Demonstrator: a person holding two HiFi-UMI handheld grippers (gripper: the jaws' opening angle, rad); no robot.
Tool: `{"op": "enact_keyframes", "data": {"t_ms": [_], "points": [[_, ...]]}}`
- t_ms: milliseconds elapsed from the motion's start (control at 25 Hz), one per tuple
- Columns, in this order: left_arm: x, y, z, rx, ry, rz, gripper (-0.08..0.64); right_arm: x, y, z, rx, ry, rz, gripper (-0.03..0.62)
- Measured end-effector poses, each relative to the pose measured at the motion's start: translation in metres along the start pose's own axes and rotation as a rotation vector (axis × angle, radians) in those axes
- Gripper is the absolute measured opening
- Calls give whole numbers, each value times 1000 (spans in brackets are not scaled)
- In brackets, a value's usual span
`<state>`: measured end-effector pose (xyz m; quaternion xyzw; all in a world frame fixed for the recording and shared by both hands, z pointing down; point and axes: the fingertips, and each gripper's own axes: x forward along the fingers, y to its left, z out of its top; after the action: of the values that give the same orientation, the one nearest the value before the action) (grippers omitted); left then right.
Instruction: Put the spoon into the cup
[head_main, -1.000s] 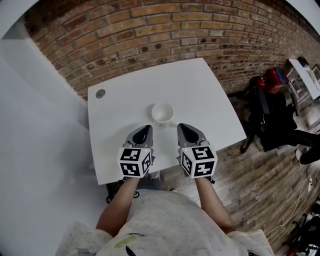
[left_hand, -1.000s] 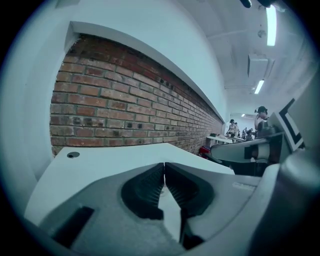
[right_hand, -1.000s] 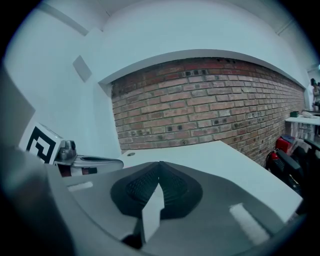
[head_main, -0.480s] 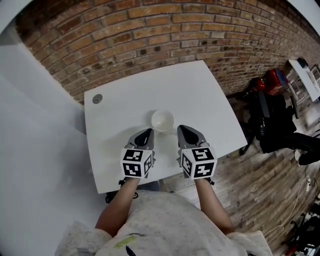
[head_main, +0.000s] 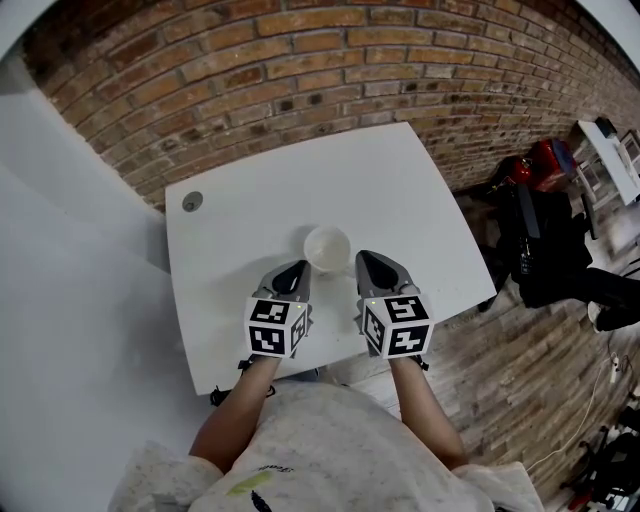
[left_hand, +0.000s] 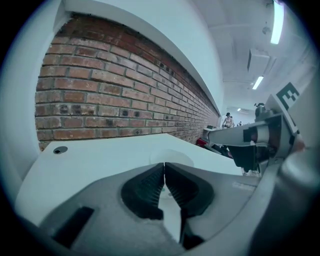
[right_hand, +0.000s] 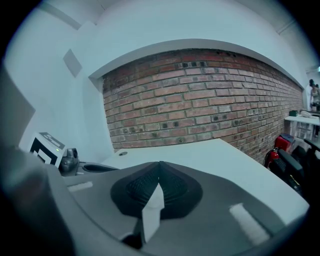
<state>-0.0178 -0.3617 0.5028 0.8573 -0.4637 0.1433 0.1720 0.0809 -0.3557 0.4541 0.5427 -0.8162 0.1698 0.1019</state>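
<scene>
Here we are over the white table, and the cup stands upright near the front edge, mouth open to the ceiling, right between the two tools and just ahead of them. The left gripper sits just beside it on one side and the right gripper on the other, neither touching it. But where is the spoon? No view shows one: not on the table, not in the cup as far as its pale inside can be read, and not in either tool. In the left gripper view the left gripper has its ribbed pads pressed together at the tips with nothing between them. It's the same story in the right gripper view, where the right gripper is closed tip to tip and empty, only a sliver of table showing through lower down. The cup looks small, round, plain white and smooth-walled. I'd judge it light and rigid, easy to nudge or tip if a jaw clips the rim, so it may want steadying. A spoon, going by the task alone, should be light, stiff and probably slick. It would be best pinched across the handle, bowl end free to drop in first. Behind it all are a brick wall and a small round hole at the table's far left corner.
</scene>
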Motion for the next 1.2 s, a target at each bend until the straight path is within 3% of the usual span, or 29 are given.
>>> {"op": "enact_keyframes", "data": {"t_ms": [560,720,1200], "points": [[9,5,-1,0,-4,-16,9,12,-3,-5,12,15,-12,9],[10,4,0,-12,-8,-28,85,13,-2,-6,13,20,-10,9],[2,-1,6,-9,-28,-27,85,5,1,-5,5,11,-4,9]]}}
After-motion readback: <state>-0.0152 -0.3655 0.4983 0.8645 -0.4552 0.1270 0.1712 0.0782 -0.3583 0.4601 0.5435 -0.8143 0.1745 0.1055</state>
